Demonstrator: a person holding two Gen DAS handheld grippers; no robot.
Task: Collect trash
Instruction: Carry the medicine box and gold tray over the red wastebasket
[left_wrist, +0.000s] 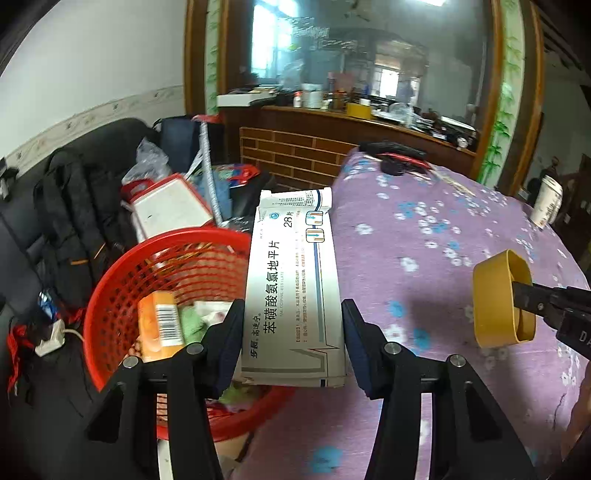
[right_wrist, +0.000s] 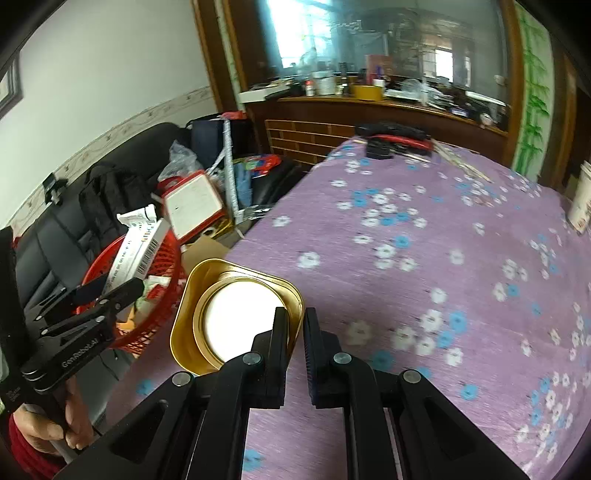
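My left gripper is shut on a white medicine box, held at the table's left edge, partly over the red mesh basket. The basket holds an orange packet and other scraps. In the right wrist view that same box hangs over the basket in the left gripper. My right gripper is shut on the rim of a gold foil tray, which hangs above the purple flowered tablecloth near its left edge. The left wrist view shows that tray at the right.
A black sofa piled with a backpack, bags and a red-edged white box stands behind the basket. Black and red tools lie at the table's far end. A paper cup stands at the right edge. A hand grips the left handle.
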